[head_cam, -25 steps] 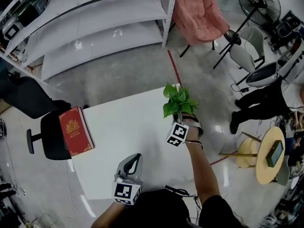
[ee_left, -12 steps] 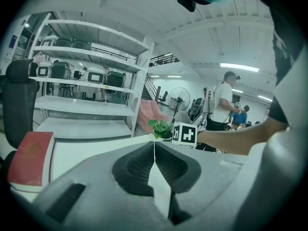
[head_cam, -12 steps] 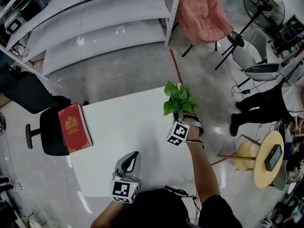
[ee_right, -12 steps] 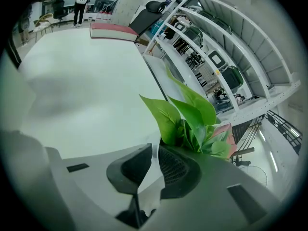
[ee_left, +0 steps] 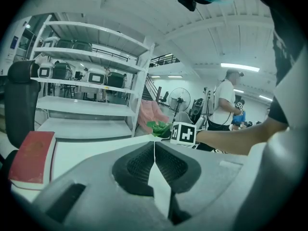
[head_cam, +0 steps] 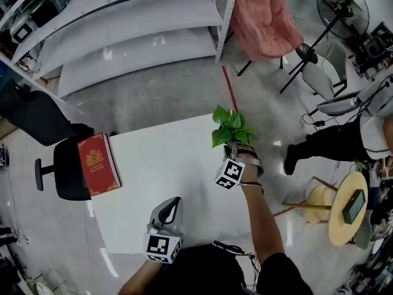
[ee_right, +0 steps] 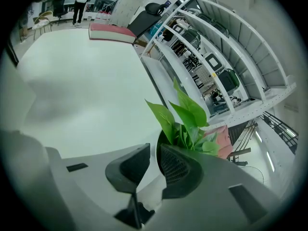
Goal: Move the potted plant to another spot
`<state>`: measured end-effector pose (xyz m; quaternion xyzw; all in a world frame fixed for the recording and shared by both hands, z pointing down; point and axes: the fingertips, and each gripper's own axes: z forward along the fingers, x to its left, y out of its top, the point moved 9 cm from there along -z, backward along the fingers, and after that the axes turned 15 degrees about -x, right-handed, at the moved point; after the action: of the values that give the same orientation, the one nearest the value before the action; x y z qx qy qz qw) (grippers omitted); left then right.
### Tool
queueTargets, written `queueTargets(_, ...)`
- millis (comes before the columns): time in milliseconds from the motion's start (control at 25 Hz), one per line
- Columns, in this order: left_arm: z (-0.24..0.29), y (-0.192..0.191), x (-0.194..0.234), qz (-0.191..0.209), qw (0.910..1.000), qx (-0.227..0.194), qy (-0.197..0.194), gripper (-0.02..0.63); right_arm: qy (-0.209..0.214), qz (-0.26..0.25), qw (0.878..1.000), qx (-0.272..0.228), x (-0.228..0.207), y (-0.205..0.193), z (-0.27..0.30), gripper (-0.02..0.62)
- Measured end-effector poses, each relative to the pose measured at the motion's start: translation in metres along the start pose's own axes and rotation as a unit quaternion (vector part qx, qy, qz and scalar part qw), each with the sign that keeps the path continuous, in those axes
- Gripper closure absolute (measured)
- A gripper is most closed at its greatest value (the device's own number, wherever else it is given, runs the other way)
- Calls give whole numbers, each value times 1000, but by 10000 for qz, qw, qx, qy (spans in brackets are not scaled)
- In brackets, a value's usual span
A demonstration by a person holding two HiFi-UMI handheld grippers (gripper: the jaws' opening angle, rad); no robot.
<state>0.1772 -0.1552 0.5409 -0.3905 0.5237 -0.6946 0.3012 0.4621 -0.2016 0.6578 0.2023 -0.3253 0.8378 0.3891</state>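
The potted plant (head_cam: 229,126), green-leaved in a small pot, stands near the right far corner of the white table (head_cam: 159,165). My right gripper (head_cam: 234,151) reaches it from the near side. In the right gripper view the jaws (ee_right: 155,150) stand nearly together with the pot's rim pinched between them, leaves (ee_right: 185,117) rising behind. My left gripper (head_cam: 174,203) rests at the table's front edge, shut with nothing in it; its closed tips (ee_left: 154,146) point toward the plant (ee_left: 158,127).
A red book (head_cam: 97,165) lies on the table's left edge beside a black office chair (head_cam: 58,168). White shelving (head_cam: 123,35) stands beyond the table. A pink chair (head_cam: 267,23), a fan (head_cam: 341,5), a person (head_cam: 344,137) and a round wooden table (head_cam: 347,211) are to the right.
The plant and both grippers stay where they were. The person on the right has shifted a step; the head view drifted slightly.
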Motion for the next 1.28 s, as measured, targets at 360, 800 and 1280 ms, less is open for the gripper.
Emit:
queueTargets(360, -16, 6, -12, 85, 9998, -166, -112, 588, -242, 542, 9977, -321, 8, 14, -47, 545)
queueTargets(800, -76, 21, -52, 236, 9980, -458, -374, 587, -993, 2957, 9435, -1122, 68, 24, -178, 560)
queueTargets(1280, -145, 40, -96, 422, 9955, -715, -455, 588, -1451, 4739, 8460, -1967, 142, 26, -289, 571)
